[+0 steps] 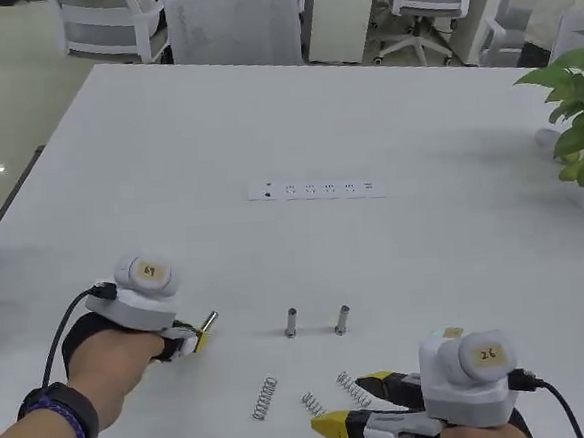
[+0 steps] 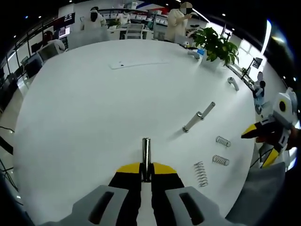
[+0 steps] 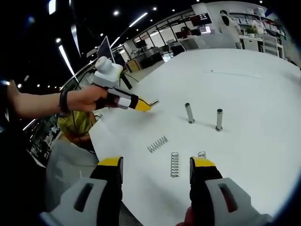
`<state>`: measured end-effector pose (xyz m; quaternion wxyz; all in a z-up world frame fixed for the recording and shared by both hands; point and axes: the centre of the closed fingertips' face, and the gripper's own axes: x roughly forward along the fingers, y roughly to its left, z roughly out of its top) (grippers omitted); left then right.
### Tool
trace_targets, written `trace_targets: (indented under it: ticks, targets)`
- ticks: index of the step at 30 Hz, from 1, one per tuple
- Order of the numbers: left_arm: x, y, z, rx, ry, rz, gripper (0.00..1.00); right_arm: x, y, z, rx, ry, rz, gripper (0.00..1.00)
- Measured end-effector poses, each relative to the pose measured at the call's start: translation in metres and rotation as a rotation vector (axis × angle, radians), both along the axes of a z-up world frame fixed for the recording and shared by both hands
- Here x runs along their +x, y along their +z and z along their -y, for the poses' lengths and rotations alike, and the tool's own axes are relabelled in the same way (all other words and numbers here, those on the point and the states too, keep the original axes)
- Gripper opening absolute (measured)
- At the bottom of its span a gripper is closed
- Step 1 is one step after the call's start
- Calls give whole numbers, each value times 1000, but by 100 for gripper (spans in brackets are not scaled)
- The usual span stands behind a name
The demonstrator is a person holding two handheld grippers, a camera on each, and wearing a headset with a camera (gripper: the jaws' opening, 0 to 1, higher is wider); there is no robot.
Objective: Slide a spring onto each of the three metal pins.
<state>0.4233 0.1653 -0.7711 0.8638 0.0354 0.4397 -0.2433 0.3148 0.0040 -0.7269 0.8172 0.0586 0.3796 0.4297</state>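
Note:
My left gripper (image 1: pixel 197 337) (image 2: pixel 146 170) is shut on a metal pin (image 2: pixel 146 153) (image 1: pixel 208 321) that pokes out past its yellow tips, low over the table. It also appears in the right gripper view as the left gripper (image 3: pixel 143 106). Two other metal pins (image 1: pixel 290 322) (image 1: pixel 341 320) stand upright mid-table (image 3: pixel 189 113) (image 3: pixel 218 119). Three springs lie near the front: one (image 1: pixel 264 398), one (image 1: pixel 313 404), one (image 1: pixel 353 388). My right gripper (image 1: pixel 350 405) (image 3: pixel 157 168) is open, hovering just above and in front of the springs (image 3: pixel 174 164) (image 3: pixel 157 144) (image 3: pixel 201 154).
A white power strip (image 1: pixel 316 189) lies flat further back on the white table (image 1: pixel 265 121). A potted plant (image 1: pixel 580 109) stands at the right edge. Office chairs (image 1: pixel 234 28) line the far side. People sit and stand in the background.

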Motion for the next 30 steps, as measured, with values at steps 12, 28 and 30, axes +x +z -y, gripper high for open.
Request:
trace_targets:
  ticks: [12, 28, 30]
  targets:
    - [-6, 12, 8, -20, -12, 32, 0, 16, 5, -24, 44, 8, 2, 49]
    - [-13, 21, 24, -45, -39, 60, 0, 40, 5, -59, 101, 15, -16, 43]
    - [-13, 20, 26, -46, -43, 62, 0, 43, 4, -62, 115, 8, -23, 43]
